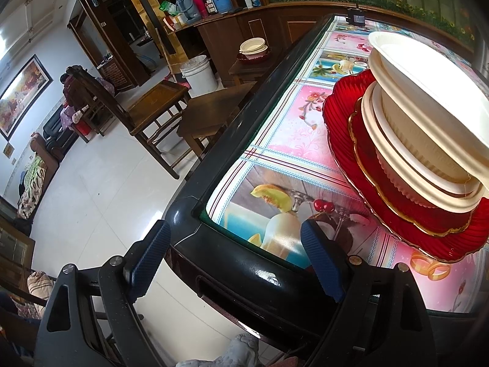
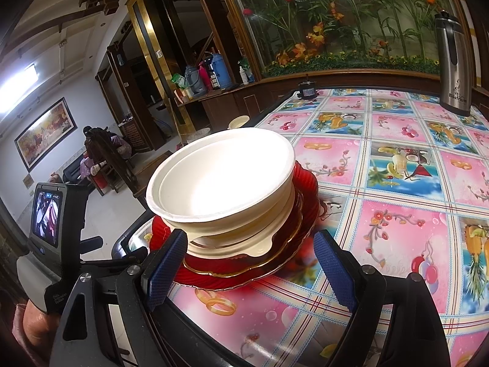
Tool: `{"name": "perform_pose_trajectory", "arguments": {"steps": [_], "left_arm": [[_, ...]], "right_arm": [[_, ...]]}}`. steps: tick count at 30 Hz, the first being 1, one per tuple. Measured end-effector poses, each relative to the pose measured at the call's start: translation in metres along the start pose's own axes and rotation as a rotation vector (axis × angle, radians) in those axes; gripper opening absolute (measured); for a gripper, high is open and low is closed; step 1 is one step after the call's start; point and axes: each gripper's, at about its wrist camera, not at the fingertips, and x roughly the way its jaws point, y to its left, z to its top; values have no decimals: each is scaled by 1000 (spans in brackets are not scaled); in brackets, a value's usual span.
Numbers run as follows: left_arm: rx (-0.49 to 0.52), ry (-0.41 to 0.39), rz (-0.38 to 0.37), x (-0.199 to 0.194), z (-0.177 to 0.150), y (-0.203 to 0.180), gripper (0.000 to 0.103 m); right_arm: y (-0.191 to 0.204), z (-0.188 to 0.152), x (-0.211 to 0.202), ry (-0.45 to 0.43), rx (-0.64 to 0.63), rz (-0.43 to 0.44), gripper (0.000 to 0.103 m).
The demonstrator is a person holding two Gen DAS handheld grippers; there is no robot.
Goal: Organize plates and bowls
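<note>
A stack of white bowls (image 1: 428, 98) (image 2: 220, 183) rests on two red plates with gold rims (image 1: 397, 202) (image 2: 253, 263) near the table's corner. My left gripper (image 1: 235, 260) is open over the table's dark corner edge, left of the stack, with nothing between its blue pads. My right gripper (image 2: 250, 263) is open too; its blue fingers (image 2: 166, 263) stand on either side of the red plates' near rim, apart from it. A second small stack of white bowls on a red plate (image 1: 253, 48) sits on a wooden stool beyond the table.
The table (image 2: 397, 189) wears a pink flowered cloth inside a dark raised frame (image 1: 232, 263). A steel thermos (image 2: 452, 70) stands at the far right. Wooden chairs (image 1: 152, 107) and a white bucket (image 1: 198, 75) stand on the tiled floor to the left. The left gripper's camera (image 2: 49, 217) shows at left.
</note>
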Motion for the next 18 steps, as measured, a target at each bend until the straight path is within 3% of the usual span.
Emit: {"name": "perform_pose_trajectory", "arguments": {"steps": [18], "left_arm": [[4, 6, 3, 3, 0, 0, 88]], "right_arm": [[0, -2, 1, 4, 4, -1, 86]]}}
